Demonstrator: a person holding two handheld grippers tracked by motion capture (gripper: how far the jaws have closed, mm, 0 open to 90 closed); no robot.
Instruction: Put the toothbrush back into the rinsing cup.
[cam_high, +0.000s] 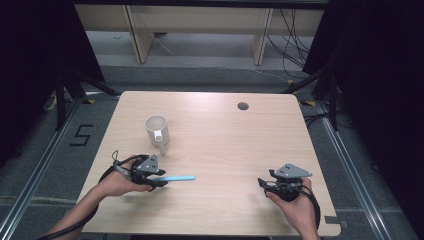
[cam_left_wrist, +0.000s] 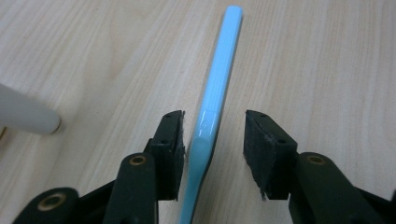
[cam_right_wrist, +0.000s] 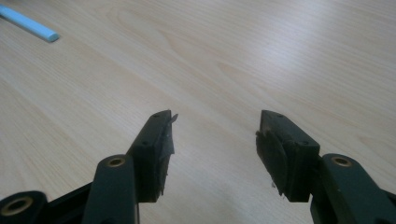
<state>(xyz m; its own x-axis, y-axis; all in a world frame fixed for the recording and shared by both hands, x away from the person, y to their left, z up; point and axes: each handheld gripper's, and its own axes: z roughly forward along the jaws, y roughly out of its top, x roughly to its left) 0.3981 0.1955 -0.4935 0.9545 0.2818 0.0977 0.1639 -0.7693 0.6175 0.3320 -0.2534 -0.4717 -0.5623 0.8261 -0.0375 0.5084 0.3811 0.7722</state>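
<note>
- The left tongs (cam_left_wrist: 212, 135) straddle the near end of a light-blue stick (cam_left_wrist: 219, 84) lying flat on the desk (cam_high: 225, 135); the jaws stand apart, one pad touching or almost touching the stick, the other clear, so nothing is gripped yet.
- This looks like the grasp step: next the jaws need to close squarely on the stick, then lift.
- The right tongs (cam_right_wrist: 215, 135) hover wide open and empty, near right.
- A white mug (cam_high: 157, 131) stands just beyond the left hand (cam_high: 117, 182); keep clear of it.
- The middle and far right are open; the near edge is close to both hands.
</note>
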